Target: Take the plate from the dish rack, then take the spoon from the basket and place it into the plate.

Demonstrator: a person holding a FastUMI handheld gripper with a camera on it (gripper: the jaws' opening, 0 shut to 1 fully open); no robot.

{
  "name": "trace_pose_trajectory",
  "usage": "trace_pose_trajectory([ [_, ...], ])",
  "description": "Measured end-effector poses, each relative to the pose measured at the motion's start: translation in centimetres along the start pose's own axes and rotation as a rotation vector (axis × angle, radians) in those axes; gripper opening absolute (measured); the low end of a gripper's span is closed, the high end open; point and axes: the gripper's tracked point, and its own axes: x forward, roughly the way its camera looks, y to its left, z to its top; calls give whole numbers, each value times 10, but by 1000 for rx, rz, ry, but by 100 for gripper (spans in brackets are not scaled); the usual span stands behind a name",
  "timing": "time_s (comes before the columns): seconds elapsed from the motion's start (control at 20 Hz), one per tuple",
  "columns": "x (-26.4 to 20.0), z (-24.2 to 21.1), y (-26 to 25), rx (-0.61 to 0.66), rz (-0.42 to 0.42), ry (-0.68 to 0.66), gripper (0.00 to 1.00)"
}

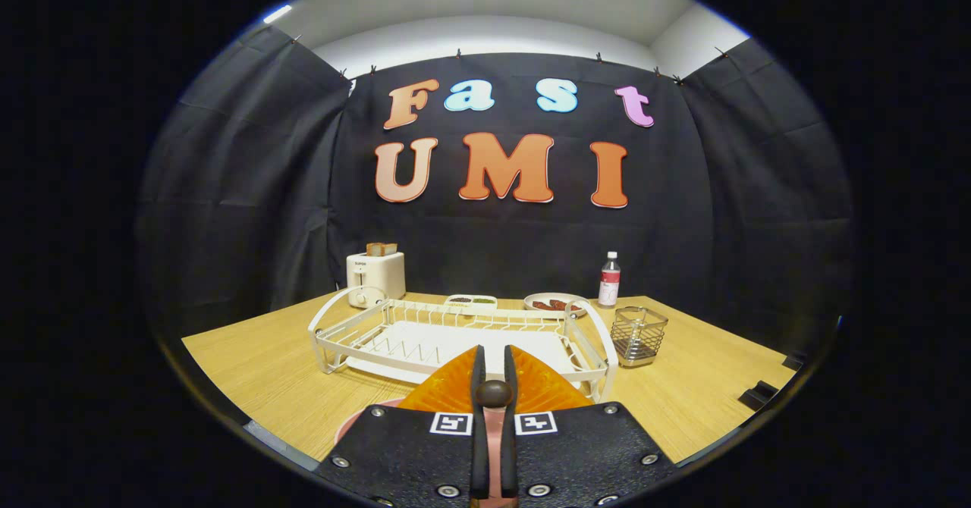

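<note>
Holding the spoon (494, 396) pinched in your clenched claw (494, 375), you hover over the pink plate (356, 417) below the fingers; lower and release next.

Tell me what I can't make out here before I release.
- Plate: gripper body covers all but a pink edge.
- Spoon: only its handle end shows between the gripper's closed fingers.
- Basket: too small to see contents.
- Two dishes behind rack: food unclear.
</note>
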Motion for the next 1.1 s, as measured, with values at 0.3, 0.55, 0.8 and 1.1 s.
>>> trace_pose_trajectory([
  [0.3,5,-27,22,-33,36,-2,6],
  [0.55,7,-34,28,-84,47,4,11],
  [0.8,5,-45,31,-52,64,59,35],
  [1.1,5,-41,16,-18,51,86,81],
])
